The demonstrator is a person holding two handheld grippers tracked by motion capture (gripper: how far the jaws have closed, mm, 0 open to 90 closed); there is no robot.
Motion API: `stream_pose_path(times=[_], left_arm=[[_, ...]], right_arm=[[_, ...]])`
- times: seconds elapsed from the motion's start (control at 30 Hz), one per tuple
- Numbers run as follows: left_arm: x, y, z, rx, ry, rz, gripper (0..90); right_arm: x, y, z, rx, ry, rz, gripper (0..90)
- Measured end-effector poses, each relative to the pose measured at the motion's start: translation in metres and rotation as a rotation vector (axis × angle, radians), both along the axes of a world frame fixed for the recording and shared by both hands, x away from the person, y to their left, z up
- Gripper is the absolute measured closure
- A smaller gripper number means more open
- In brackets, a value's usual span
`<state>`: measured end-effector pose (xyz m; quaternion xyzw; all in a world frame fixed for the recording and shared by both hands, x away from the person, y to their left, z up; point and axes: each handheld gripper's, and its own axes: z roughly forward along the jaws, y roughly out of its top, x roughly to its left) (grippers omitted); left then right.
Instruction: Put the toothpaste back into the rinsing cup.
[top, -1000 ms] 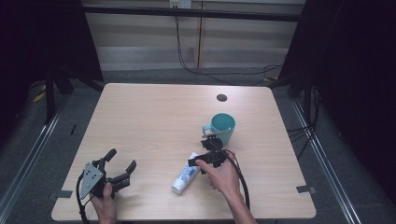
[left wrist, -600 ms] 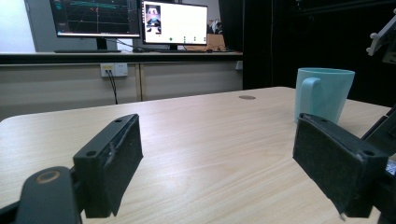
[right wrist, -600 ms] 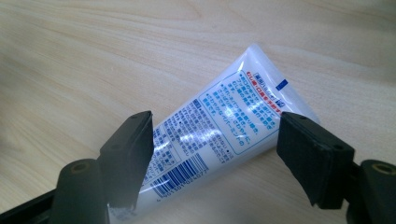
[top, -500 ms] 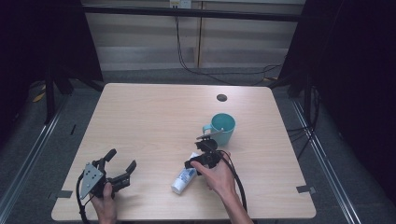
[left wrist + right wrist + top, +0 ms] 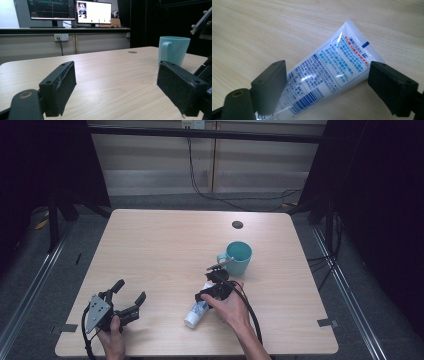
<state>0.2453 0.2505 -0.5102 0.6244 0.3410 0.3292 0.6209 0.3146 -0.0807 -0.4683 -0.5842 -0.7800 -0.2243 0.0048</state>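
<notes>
Between the right gripper's (image 5: 327,82) parted jaws lies a white printed tube (image 5: 329,72).

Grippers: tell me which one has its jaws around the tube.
The right gripper: its open jaws straddle the white tube lying flat. The left gripper rests apart, with nothing between its jaws.

1. One wooden table (image 5: 165,245), the landmark for everything below.
2. One teal mug (image 5: 239,257) stands on the table, right of its middle.
3. One white tube (image 5: 196,309) lies on the table, just nearer the person than the mug.
4. Two grippers: the left gripper (image 5: 128,296) over the table's near left corner, the right gripper (image 5: 209,282) over the tube, between it and the mug.
5. Two hands, one on each gripper, at the table's near edge.
6. One dark round hole (image 5: 237,224) in the table's far side.
7. Two monitors (image 5: 93,12) beyond the table's far edge.
</notes>
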Motion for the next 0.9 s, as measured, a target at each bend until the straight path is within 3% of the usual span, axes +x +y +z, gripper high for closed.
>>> stream_pose_path(times=[0.4,0.7,0.9], left_arm=[[0.0001,-0.0002,0.0000,-0.004,0.000,-0.001,15.6],[0.0000,-0.0001,-0.0001,-0.004,0.002,-0.002,15.6],[0.0001,0.0000,0.0000,-0.003,0.002,-0.002,15.6]], right_arm=[[0.0025,0.0030,-0.0030,-0.011,0.003,-0.006,11.3],[0.0045,0.0020,-0.0009,-0.018,0.013,-0.003,17.8],[0.0036,0.0088,-0.0029,-0.043,0.004,-0.004,12.3]])
